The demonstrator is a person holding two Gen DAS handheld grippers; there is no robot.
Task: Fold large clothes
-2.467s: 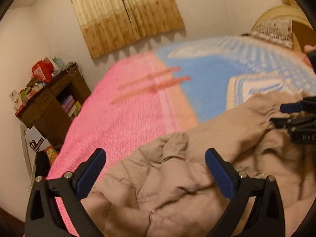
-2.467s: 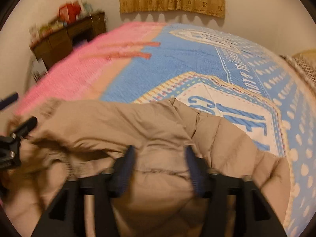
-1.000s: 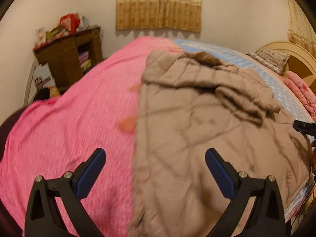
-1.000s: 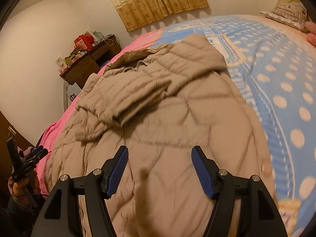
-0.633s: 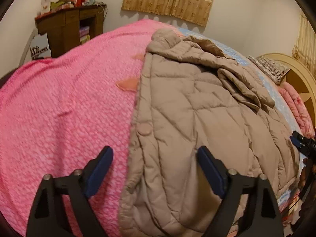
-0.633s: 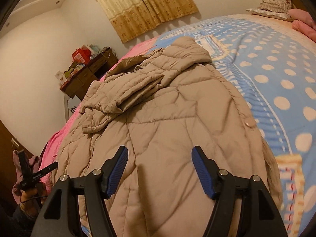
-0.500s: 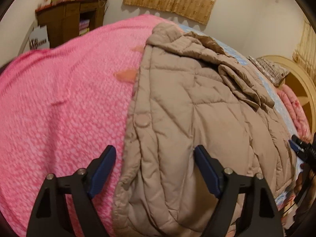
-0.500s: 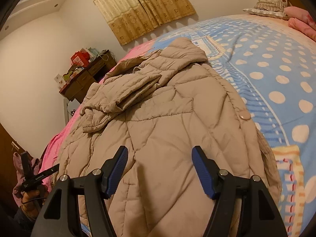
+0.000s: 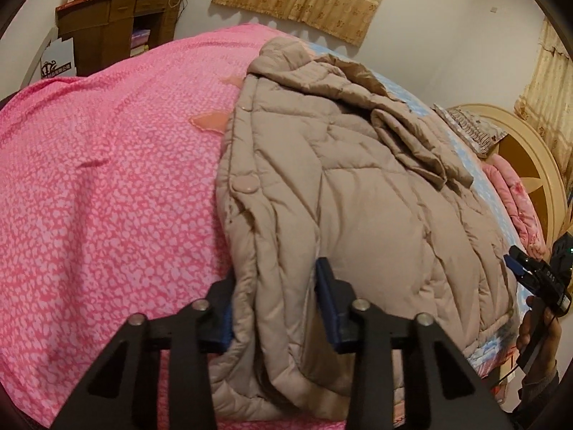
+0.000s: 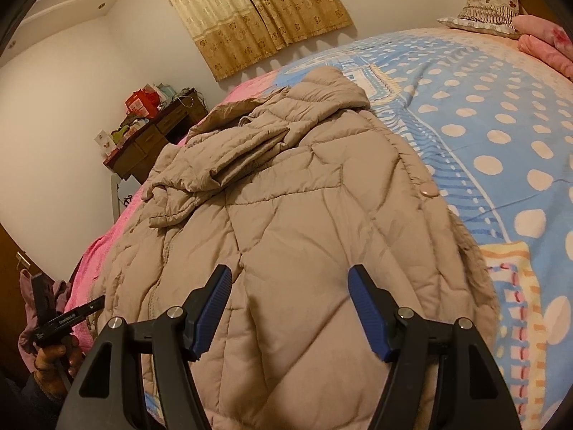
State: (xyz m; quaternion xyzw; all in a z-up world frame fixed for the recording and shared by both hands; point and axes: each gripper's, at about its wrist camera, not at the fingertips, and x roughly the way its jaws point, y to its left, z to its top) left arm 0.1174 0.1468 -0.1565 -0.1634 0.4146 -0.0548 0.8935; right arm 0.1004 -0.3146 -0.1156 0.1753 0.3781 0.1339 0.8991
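A large beige quilted coat lies spread on the bed, hood at the far end, sleeves folded across its upper part. It fills the right wrist view too. My left gripper is shut on the coat's left front edge near the hem, with thick padded cloth bunched between its blue pads. My right gripper is open and empty, hovering over the coat's lower part near the hem. It also shows at the right edge of the left wrist view.
The bed cover is pink on the left and blue with dots on the right. A dark wooden cabinet with boxes stands by the far wall. A round headboard, a pillow and pink bedding lie at the right.
My left gripper has moved down to the coat's left edge and closed on it. My right gripper stays open, almost unmoved over the hem.
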